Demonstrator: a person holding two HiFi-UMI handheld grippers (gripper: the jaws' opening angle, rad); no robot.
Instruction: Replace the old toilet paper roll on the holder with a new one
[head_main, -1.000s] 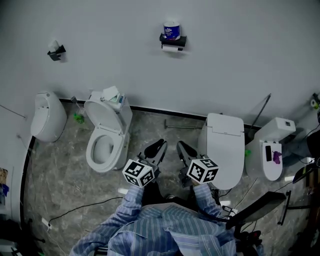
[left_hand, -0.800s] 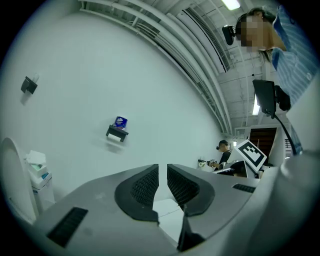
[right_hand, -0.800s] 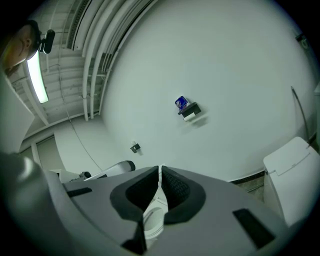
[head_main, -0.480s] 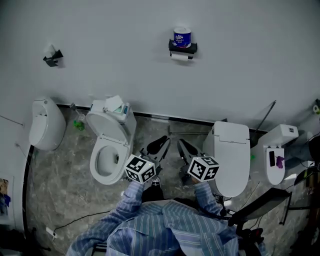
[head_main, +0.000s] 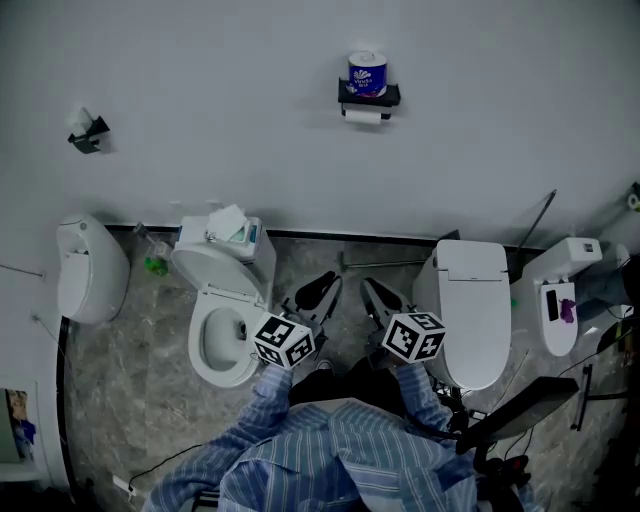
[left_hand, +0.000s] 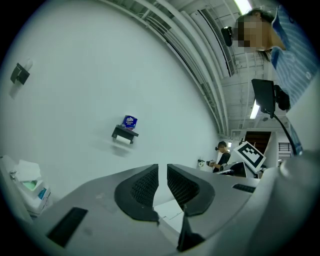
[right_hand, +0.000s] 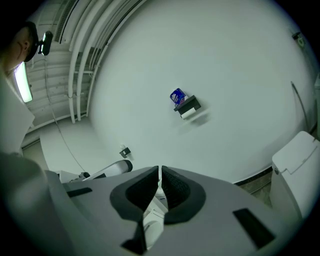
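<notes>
Approach stage, I judge: the left claw (head_main: 314, 291) and right claw (head_main: 379, 298) are clenched on nothing, well apart from the wall holder (head_main: 369, 97). The new roll (head_main: 367, 73) stands on it, and the old roll (head_main: 362, 116) hangs beneath. Next: close in and open a claw.

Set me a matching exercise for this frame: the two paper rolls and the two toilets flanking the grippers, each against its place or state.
1 blue-wrapped roll
2 white roll
3 left toilet
4 right toilet

a lid down
b on top of the holder
c bowl open
d under the holder

Pairs: 1-b, 2-d, 3-c, 4-a
</notes>
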